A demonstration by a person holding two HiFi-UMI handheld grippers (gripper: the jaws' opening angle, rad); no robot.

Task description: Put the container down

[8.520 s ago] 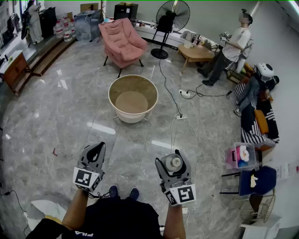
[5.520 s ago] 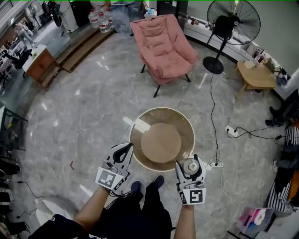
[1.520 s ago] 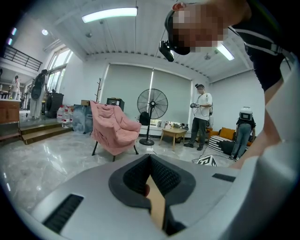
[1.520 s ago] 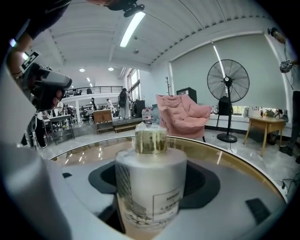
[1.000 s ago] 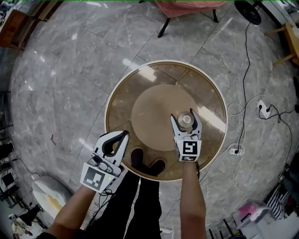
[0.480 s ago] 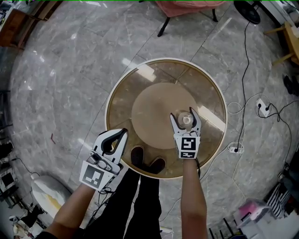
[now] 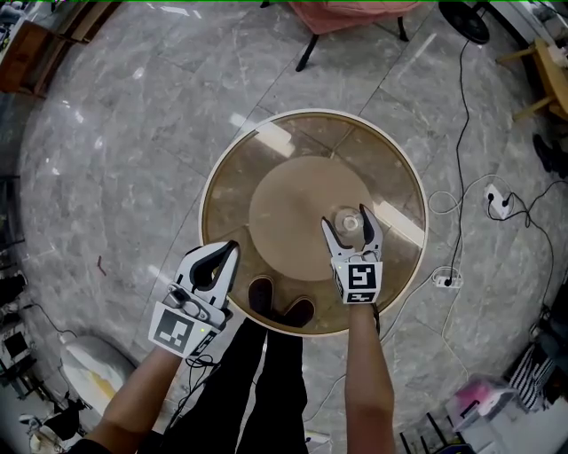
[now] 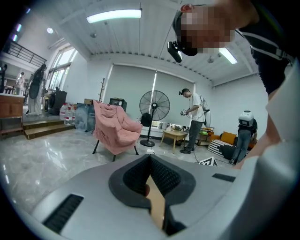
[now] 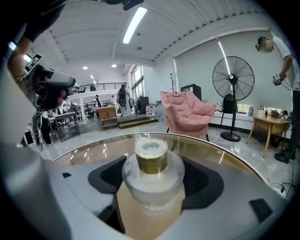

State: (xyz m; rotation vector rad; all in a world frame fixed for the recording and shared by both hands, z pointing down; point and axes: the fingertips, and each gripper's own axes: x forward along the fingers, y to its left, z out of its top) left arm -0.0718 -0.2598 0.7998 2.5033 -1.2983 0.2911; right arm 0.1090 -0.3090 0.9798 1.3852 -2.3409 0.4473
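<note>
A small frosted-glass container (image 7: 349, 223) with a gold neck and a white lid sits between the fingers of my right gripper (image 7: 351, 218), over the right half of a round glass-topped table (image 7: 266, 177). In the right gripper view the container (image 9: 152, 173) fills the gap between the dark pads, and the right gripper (image 9: 152, 190) is shut on it. Whether its base touches the glass is hidden. My left gripper (image 7: 224, 251) hangs at the table's near left rim with its jaws together and nothing in them, as the left gripper view (image 8: 150, 161) also shows.
A pink armchair (image 7: 355, 9) stands beyond the table. Cables and a power strip (image 7: 441, 280) lie on the marble floor at the right. The person's shoes (image 7: 280, 309) show through the glass at the near rim. A white object (image 7: 89, 372) lies at the lower left.
The person walked up to the round table and the right gripper carried the container over its glass top. In the last second the right gripper barely shifted. The left gripper stayed shut.
</note>
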